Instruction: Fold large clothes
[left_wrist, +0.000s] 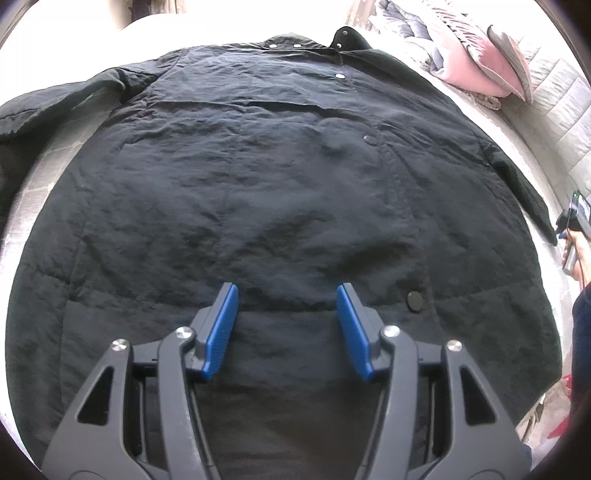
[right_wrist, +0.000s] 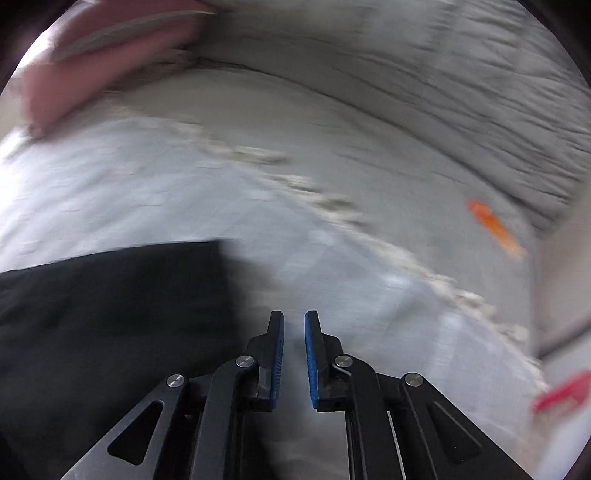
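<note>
Hovering my left gripper (left_wrist: 287, 295) half open over the black coat (left_wrist: 258, 177), which lies spread flat on the bed (left_wrist: 517, 147), nothing between the pads. Right wrist view's blurry: right gripper (right_wrist: 294, 325) barely open and empty, coat's edge just left of it.

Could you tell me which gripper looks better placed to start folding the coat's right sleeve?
Right, probably. The right gripper hangs empty, slightly open, just beside the sleeve end on the bed; the left gripper hovers open over the coat's middle.
</note>
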